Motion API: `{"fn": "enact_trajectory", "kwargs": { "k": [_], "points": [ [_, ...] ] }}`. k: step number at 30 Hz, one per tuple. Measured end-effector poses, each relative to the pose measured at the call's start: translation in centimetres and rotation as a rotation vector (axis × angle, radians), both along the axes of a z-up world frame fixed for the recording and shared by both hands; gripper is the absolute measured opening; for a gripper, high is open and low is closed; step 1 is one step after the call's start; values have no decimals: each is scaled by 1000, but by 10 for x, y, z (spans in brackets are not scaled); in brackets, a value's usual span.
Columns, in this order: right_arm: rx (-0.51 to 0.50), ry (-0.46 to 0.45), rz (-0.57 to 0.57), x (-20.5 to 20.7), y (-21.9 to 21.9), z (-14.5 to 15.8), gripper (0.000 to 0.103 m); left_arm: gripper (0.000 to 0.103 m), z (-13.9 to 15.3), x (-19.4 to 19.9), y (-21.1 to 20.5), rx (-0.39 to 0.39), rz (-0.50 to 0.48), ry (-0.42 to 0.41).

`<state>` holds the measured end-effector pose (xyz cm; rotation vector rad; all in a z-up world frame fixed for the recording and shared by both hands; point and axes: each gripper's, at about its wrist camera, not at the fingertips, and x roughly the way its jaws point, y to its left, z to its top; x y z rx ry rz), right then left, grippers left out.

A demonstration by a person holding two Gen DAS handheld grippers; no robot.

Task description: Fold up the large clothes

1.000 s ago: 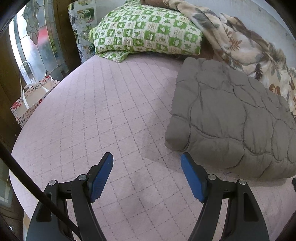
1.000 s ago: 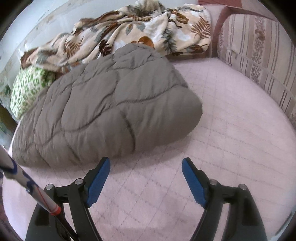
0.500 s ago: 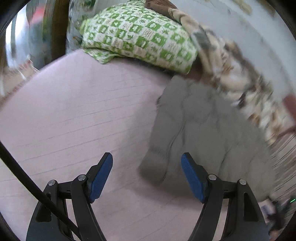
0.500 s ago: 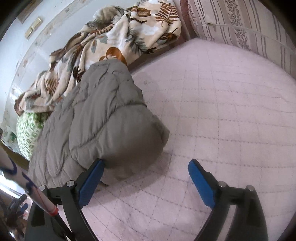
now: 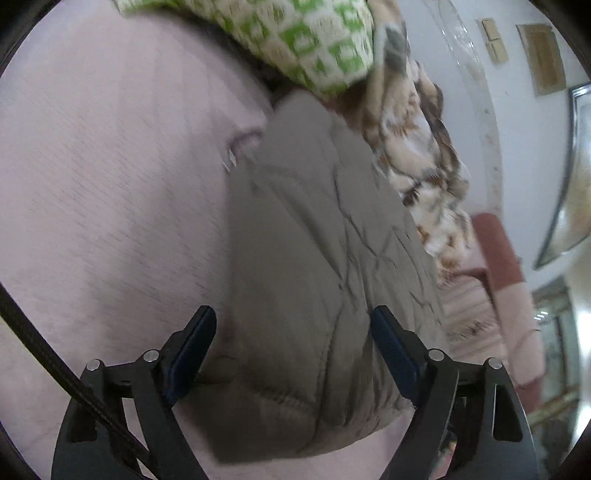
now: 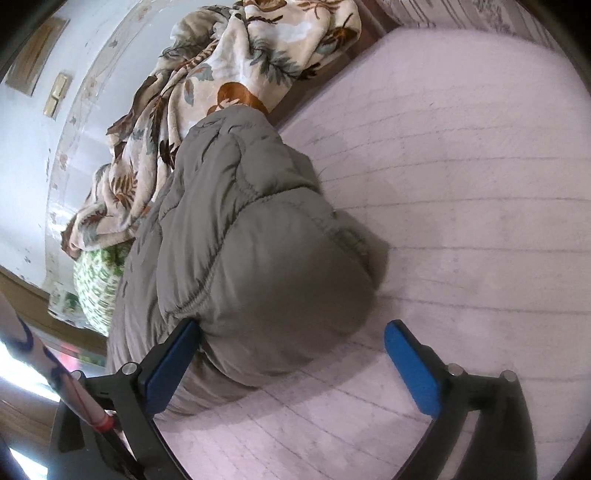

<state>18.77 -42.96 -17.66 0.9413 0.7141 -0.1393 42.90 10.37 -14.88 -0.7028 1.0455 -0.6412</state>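
A grey-brown quilted puffer garment (image 5: 314, 258) lies folded in a thick bundle on the pink quilted bed cover (image 5: 110, 184). In the left wrist view my left gripper (image 5: 293, 332) straddles the bundle's near end; its jaws are opening, the blue pads stand apart from the cloth on both sides. In the right wrist view the same garment (image 6: 251, 258) bulges toward me. My right gripper (image 6: 291, 343) is also opening wide: its left pad sits close against the bundle's side, its right pad hangs over bare bed cover (image 6: 461, 184).
A green-and-white patterned pillow (image 5: 314, 44) and a leaf-print blanket (image 6: 229, 74) lie heaped behind the garment along the wall. A striped cushion edge (image 6: 461, 14) shows at the top right. A black cable (image 5: 44, 354) crosses the left view's lower left.
Both grippers swung and rolled toward the garment and dropped closer, so its ends now fill the space between the jaws. Both pairs of jaws widened.
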Motion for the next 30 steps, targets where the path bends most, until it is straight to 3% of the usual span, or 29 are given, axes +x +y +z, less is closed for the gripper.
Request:
{"fn": "enact_trajectory", "kwargs": {
  "k": [3,9,10,11,12,14,17,22,30],
  "points": [
    [39,-37,17,13,0,-1,103,92,1,-1,-15,42,-10,-23],
    [81,-30,10,41,-1,-13,103,91,15,-3,-30,157,13,-26],
    [91,-20,8,43,-1,-14,100,81,19,-4,-33,186,19,-33],
    [93,-15,8,44,0,-13,90,71,24,-8,-35,213,24,-46],
    [84,-12,17,44,0,-9,84,67,30,-12,-37,241,31,-60],
    [61,-19,39,42,2,2,63,52,45,-20,-41,282,46,-84],
    [25,-38,51,36,7,20,51,47,61,-35,-43,313,58,-114],
    [-5,-57,43,20,7,38,48,46,79,-67,-42,346,51,-140],
    [-18,-39,77,-22,14,41,48,46,74,-101,-28,341,59,-96]
  ]
}}
